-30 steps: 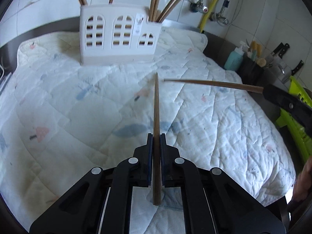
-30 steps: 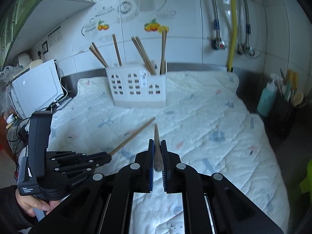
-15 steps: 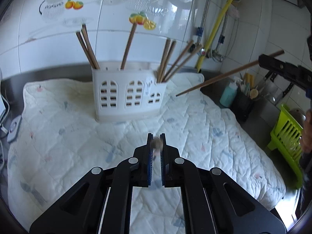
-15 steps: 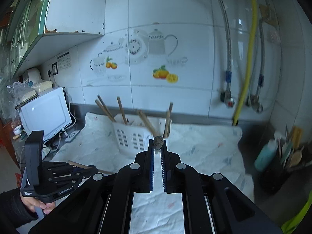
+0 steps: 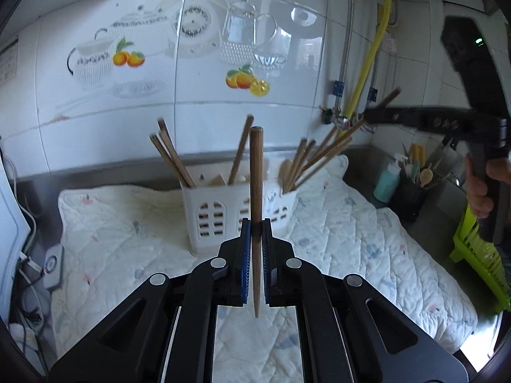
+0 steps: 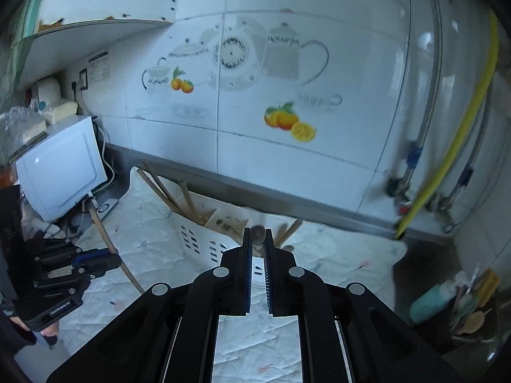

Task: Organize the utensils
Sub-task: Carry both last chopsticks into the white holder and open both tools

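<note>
A white slotted utensil holder (image 5: pixel 217 217) stands on the quilted cloth (image 5: pixel 351 239) and holds several wooden chopsticks (image 5: pixel 172 156). My left gripper (image 5: pixel 255 233) is shut on a wooden chopstick (image 5: pixel 256 172), held upright in front of the holder. My right gripper (image 6: pixel 258 239) is shut on another chopstick (image 6: pixel 257 232), seen end-on above the holder (image 6: pixel 204 239). In the left wrist view the right gripper's (image 5: pixel 377 116) chopstick (image 5: pixel 388 98) slants over the holder's right compartment. The left gripper (image 6: pixel 105 258) and its chopstick (image 6: pixel 105 233) show at the left of the right wrist view.
A white appliance (image 6: pixel 60 172) stands at the left on the counter. A teal bottle (image 5: pixel 386 178) and a dark utensil pot (image 5: pixel 412 191) stand at the right, with a green rack (image 5: pixel 479 252) beyond. Pipes and a yellow hose (image 5: pixel 370 54) run down the tiled wall.
Both grippers have tilted up and moved toward the holder. The left chopstick now stands upright. The right gripper's chopstick has come over the holder's right side.
</note>
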Action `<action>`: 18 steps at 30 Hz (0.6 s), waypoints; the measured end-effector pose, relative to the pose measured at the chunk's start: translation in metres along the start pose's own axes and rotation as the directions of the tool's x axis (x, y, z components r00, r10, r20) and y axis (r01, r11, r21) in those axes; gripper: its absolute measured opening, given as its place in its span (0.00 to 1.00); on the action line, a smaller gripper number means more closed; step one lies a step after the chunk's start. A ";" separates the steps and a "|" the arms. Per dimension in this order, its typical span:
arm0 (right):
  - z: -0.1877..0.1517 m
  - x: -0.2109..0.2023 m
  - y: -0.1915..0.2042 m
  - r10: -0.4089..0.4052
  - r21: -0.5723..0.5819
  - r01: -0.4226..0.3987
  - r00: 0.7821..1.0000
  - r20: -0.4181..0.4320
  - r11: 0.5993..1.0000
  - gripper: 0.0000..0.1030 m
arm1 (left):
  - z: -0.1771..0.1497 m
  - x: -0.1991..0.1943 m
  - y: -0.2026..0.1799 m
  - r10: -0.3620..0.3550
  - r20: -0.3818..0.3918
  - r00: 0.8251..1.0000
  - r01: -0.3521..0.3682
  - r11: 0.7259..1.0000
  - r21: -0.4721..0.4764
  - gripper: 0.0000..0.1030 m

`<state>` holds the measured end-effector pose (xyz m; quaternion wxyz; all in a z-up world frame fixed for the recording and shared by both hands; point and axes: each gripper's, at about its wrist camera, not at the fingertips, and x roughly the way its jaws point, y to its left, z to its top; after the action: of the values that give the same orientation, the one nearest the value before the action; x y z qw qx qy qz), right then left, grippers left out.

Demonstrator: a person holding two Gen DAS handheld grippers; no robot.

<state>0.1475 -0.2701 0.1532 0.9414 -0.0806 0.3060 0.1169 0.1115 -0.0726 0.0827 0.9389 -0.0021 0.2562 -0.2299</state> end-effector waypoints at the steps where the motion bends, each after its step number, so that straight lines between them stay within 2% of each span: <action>1: 0.002 0.007 0.001 -0.022 -0.015 0.022 1.000 -0.011 1.000 0.06 | 0.007 -0.002 0.002 -0.004 0.009 1.000 0.004 1.000 -0.005 0.05; 2: 0.003 0.015 0.002 -0.042 -0.032 0.042 0.999 -0.023 0.999 0.06 | 0.012 -0.004 0.003 -0.003 0.019 1.000 0.004 1.000 -0.005 0.05; 5: 0.003 0.031 -0.002 -0.029 -0.017 0.028 0.999 -0.039 0.999 0.07 | 0.034 -0.009 0.002 0.022 0.065 0.998 -0.024 0.999 0.022 0.05; 6: 0.003 0.034 -0.004 -0.035 -0.012 0.035 0.999 -0.031 0.999 0.11 | 0.040 -0.010 0.003 0.028 0.076 0.997 -0.030 0.999 0.027 0.05; 7: 0.004 0.036 -0.006 -0.038 -0.004 0.038 0.999 -0.025 0.999 0.20 | 0.047 -0.011 0.003 0.038 0.090 0.995 -0.041 0.999 0.035 0.05; 8: 0.004 0.037 -0.008 -0.030 0.009 0.031 0.999 -0.019 0.999 0.24 | 0.056 -0.013 0.004 0.049 0.112 0.992 -0.054 0.998 0.038 0.05; 13: 0.003 0.031 -0.012 -0.036 0.019 0.035 0.999 0.018 0.999 0.29 | 0.094 -0.019 0.007 0.074 0.185 0.980 -0.084 0.995 0.051 0.05; 18: -0.004 0.017 -0.016 -0.043 0.032 0.041 0.997 0.057 0.999 0.36 | 0.128 -0.017 0.009 0.119 0.259 0.958 -0.137 0.989 0.052 0.05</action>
<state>0.1628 -0.2837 0.1415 0.9532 -0.0691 0.2789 0.0945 0.1646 -0.0716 0.2007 0.9765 0.0178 0.1247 -0.1751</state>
